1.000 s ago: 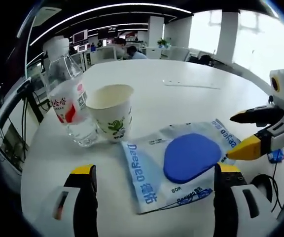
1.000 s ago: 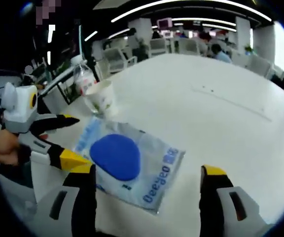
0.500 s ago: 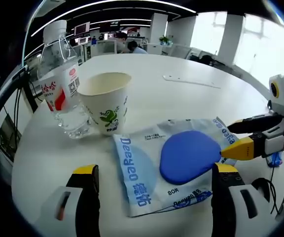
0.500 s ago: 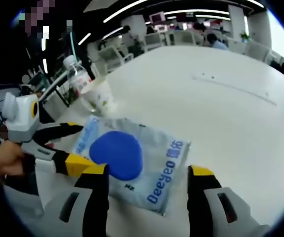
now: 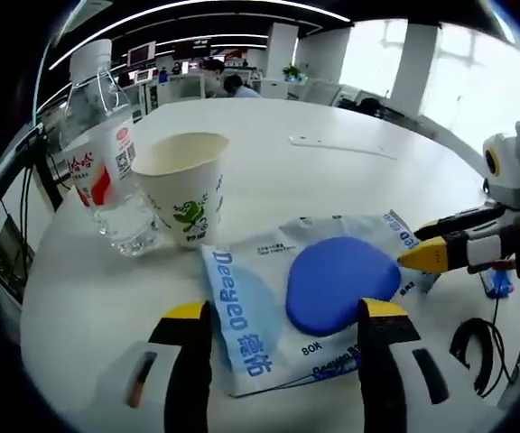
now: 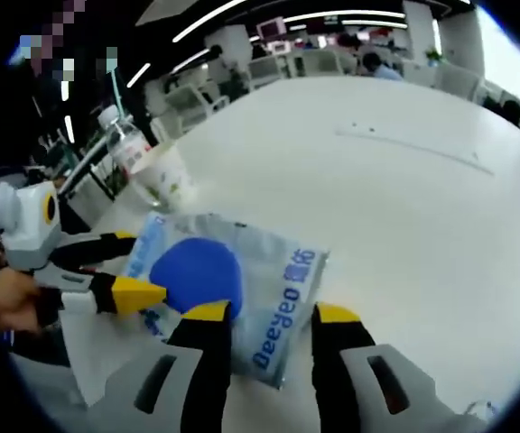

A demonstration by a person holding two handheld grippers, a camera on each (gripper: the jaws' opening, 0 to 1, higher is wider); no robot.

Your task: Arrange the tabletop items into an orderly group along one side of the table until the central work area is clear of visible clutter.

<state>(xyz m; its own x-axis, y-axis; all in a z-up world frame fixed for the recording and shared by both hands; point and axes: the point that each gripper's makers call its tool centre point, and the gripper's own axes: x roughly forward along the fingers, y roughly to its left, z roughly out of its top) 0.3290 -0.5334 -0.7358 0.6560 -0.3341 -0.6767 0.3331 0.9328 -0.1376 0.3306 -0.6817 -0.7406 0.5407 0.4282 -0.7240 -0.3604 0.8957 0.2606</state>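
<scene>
Both hand-held grippers, left [image 5: 281, 316] and right [image 6: 266, 316], straddle the packet [image 5: 310, 298] edges, jaws part-open

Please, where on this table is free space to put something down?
Free: the wide white table beyond the paper cup and the packet. Crowded: the near edge, where bottle, cup and packet sit close, both grippers at the packet.

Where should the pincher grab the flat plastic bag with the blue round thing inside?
Probably by a thin empty edge, not the bulge. The clear plastic packet with blue lettering lies flat on the white table, and its blue oval pad fills the middle. The left hand-held gripper could come in low at the near edge, where its jaws already straddle the film.
</scene>
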